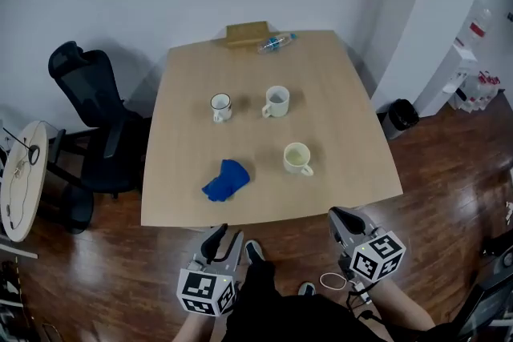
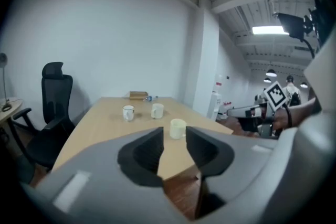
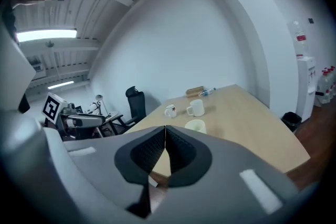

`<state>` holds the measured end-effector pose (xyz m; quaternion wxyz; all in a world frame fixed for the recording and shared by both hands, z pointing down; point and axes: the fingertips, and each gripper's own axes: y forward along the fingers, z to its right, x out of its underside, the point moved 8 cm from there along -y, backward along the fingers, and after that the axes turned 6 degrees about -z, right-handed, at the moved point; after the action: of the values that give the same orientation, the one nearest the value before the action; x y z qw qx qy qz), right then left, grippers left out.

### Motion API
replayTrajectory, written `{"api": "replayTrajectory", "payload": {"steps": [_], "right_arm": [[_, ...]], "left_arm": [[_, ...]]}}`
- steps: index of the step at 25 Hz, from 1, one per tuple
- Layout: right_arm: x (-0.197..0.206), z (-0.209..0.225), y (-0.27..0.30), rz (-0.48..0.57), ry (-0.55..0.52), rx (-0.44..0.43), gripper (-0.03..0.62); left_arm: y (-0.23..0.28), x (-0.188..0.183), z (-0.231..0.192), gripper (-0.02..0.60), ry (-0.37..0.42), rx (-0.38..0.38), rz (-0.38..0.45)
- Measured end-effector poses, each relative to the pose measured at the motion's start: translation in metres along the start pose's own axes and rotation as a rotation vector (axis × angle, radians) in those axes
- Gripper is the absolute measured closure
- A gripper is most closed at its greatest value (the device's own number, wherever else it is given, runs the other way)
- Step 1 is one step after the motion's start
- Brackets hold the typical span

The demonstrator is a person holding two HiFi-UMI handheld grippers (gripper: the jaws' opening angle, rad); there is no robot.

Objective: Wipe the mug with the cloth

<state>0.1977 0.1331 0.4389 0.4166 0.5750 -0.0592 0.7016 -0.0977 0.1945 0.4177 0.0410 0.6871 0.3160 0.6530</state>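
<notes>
The left gripper (image 2: 175, 139) stood slightly apart and the right gripper (image 3: 165, 136) was closed, both empty and short of the table (image 1: 353, 132). The blue cloth (image 1: 226, 180) lay near its front edge, left of the cream mug (image 1: 297, 158). Jaws that narrow might have pushed the cloth off.

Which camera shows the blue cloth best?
The head view: the blue cloth lies crumpled in full sight near the front edge of the table. Neither gripper view shows it.
</notes>
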Motion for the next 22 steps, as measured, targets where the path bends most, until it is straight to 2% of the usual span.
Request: {"api": "replayTrajectory", "payload": {"steps": [4,8,13,17,19,22], "right_arm": [[0.037,-0.006,-0.06,0.003,-0.023,-0.046,0.588],[0.066,-0.012,-0.101,-0.009,-0.002,-0.027,0.588],[0.054,-0.032,-0.119,0.033,-0.068,0.006,0.588],[0.043,-0.056,-0.124,0.08,-0.06,0.039,0.588],[0.04,-0.07,-0.117,0.087,-0.078,0.042,0.588],[0.038,-0.092,-0.106,0.07,-0.113,0.023,0.588]], "left_arm": [[-0.023,0.023,0.077,0.446,0.059,0.011,-0.029],[-0.051,0.041,0.118,0.45,0.038,0.052,-0.066],[-0.069,0.048,0.126,0.484,-0.019,0.083,-0.017],[-0.092,0.045,0.121,0.489,-0.02,0.123,0.063],[-0.104,0.047,0.108,0.492,-0.018,0.113,0.098],[-0.118,0.059,0.089,0.492,-0.039,0.081,0.1]]}}
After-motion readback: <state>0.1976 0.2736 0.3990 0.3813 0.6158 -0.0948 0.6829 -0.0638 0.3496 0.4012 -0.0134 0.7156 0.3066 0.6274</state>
